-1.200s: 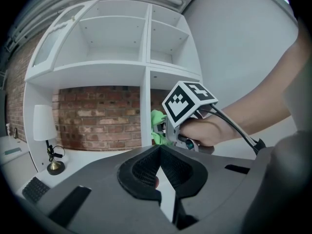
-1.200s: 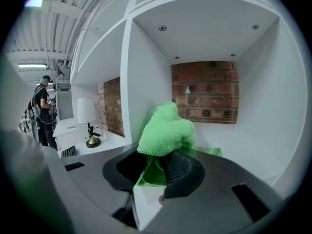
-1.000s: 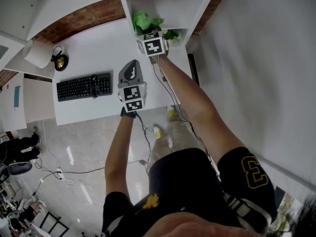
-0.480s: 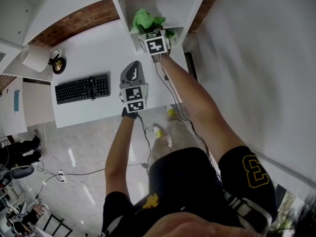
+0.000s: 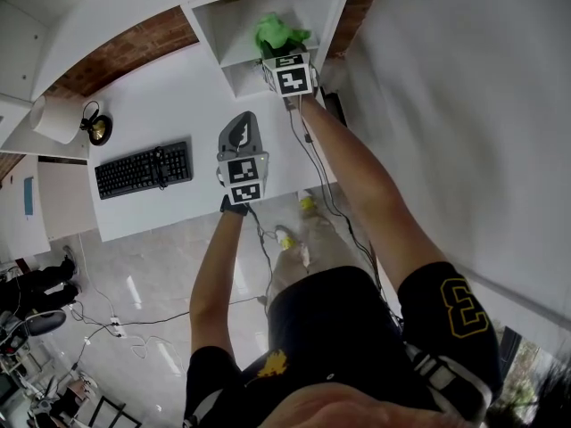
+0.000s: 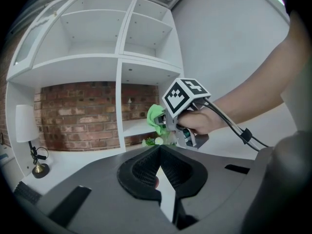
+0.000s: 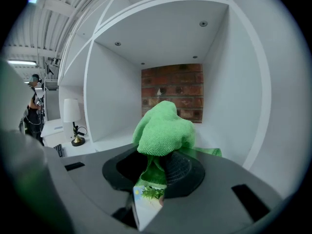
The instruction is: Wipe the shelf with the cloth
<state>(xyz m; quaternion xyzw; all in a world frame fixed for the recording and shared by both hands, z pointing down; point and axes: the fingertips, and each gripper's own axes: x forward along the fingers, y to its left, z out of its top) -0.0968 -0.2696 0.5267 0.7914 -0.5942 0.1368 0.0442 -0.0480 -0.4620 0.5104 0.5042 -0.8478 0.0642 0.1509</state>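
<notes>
Head view shows a white shelf (image 5: 234,38) standing at the back right corner of a white desk (image 5: 178,96); one open box of the shelf holds the green cloth (image 5: 280,36). The right gripper (image 5: 287,61) reaches into that box; its jaws pinch the cloth. In the right gripper view, the cloth (image 7: 163,128) is bunched up in a soft lump on top of the right gripper (image 7: 157,172) and covers its tips; a bit more green lies flat behind it, near the right wall of the box. I cannot tell if the cloth is touching the shelf board. The back of the box is open, and a brick wall (image 7: 171,89) shows through it.

In the left gripper view, the box under the cloth (image 6: 156,117) has what looks like small white and green flowers (image 6: 155,141) in it; the right gripper's cube partly blocks them in the head view.

The left gripper (image 5: 241,125) is over the desk near its front edge, well apart from the shelf; its jaws are pressed together with nothing in them (image 6: 160,152).

A black keyboard (image 5: 143,169) lies near the left front edge of the desk; a lamp (image 5: 61,119) with a white shade stands at the back left corner.
</notes>
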